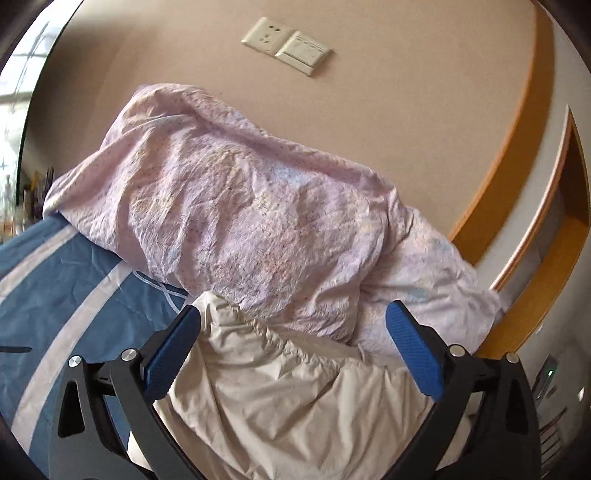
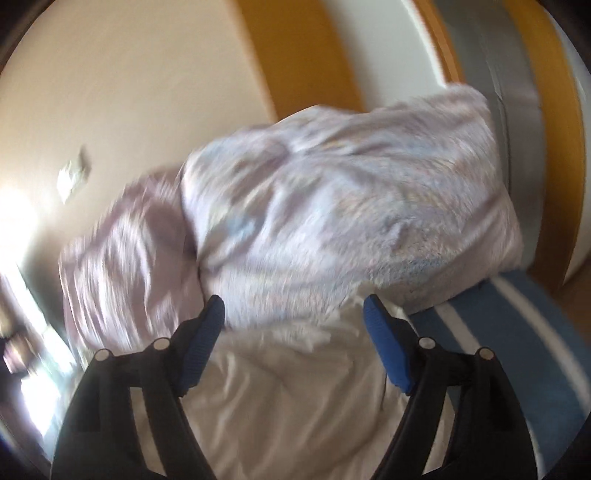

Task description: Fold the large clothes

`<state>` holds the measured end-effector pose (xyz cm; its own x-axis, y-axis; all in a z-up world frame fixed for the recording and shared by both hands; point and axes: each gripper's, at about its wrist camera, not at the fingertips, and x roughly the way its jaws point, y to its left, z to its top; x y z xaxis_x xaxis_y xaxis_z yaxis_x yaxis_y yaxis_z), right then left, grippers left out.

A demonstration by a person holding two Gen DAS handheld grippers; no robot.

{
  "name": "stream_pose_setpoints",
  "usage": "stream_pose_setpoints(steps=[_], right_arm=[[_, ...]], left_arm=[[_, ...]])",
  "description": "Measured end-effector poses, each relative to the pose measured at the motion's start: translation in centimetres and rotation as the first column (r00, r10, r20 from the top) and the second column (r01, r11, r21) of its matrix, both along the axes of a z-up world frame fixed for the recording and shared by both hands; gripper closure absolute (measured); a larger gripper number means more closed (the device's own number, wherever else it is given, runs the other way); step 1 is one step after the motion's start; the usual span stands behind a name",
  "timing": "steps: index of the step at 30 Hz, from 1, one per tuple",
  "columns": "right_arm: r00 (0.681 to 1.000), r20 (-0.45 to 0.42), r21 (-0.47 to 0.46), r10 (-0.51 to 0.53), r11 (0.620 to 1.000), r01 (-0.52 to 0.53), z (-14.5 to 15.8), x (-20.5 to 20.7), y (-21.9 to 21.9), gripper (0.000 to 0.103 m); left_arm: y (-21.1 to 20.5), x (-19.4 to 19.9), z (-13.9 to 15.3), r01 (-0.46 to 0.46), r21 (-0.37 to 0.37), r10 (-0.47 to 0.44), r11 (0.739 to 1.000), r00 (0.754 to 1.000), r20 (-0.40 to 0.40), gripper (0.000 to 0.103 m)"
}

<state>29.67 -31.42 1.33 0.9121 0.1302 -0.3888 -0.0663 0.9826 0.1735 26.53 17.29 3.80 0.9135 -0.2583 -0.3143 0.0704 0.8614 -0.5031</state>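
Observation:
A cream garment [image 1: 280,398] with a gathered elastic edge lies crumpled on the bed, right under my left gripper [image 1: 294,312]. That gripper stands wide open. Its blue pads [image 1: 170,362] flank the cloth without pressing on it. In the blurred right wrist view the same pale garment [image 2: 295,387] lies beneath my right gripper [image 2: 294,301]. It is open too, and nothing is pinched between its fingers [image 2: 388,343]. Both grippers point slightly down toward the head of the bed.
Pink patterned bedding [image 1: 229,206] is heaped just beyond the garment against the wall, seen also as bedding [image 2: 332,206] in the right view. A blue sheet with white stripes [image 1: 55,288] covers the bed. A wall socket [image 1: 264,35] and wooden trim [image 1: 517,147] are behind.

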Motion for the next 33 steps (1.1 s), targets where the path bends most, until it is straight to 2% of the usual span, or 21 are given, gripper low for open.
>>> stream_pose_setpoints(steps=[2, 5, 10, 14, 20, 25, 33], right_arm=[[1.000, -0.014, -0.092, 0.024, 0.995, -0.025, -1.2, -0.8, 1.9, 0.026], [0.997, -0.071, -0.133, 0.034, 0.990, -0.043, -2.4, -0.2, 3.1, 0.027], [0.986, -0.169, -0.214, 0.002, 0.976, -0.039, -4.8, 1.7, 5.0, 0.027], [0.969, -0.242, -0.239, -0.044, 0.971, -0.016, -6.8, 4.0, 5.4, 0.027], [0.949, -0.298, -0.254, -0.098, 0.967, 0.019, -8.1, 7.1, 5.7, 0.026], [0.938, -0.326, -0.251, -0.115, 0.968, 0.032, -9.1, 8.6, 5.6, 0.022], [0.939, -0.324, -0.226, -0.113, 0.973, 0.039, -10.5, 9.3, 5.2, 0.019]], left_arm=[[-2.1, -0.6, -0.8, 0.019, 0.088, -0.019, 0.996, 1.000, -0.004, 0.002], [-4.5, -0.2, -2.0, 0.037, 0.184, -0.033, 0.982, 0.999, -0.024, 0.002], [-6.2, 1.6, -4.1, 0.026, 0.239, -0.008, 0.971, 0.997, -0.074, 0.002], [-6.7, 3.5, -6.4, 0.002, 0.282, 0.039, 0.960, 0.990, -0.139, 0.002], [-6.2, 6.4, -7.6, -0.059, 0.288, 0.120, 0.956, 0.972, -0.202, 0.002], [-6.2, 7.8, -8.5, -0.072, 0.293, 0.143, 0.954, 0.963, -0.229, 0.001], [-6.4, 9.4, -9.8, -0.070, 0.304, 0.155, 0.950, 0.951, -0.267, 0.001]])
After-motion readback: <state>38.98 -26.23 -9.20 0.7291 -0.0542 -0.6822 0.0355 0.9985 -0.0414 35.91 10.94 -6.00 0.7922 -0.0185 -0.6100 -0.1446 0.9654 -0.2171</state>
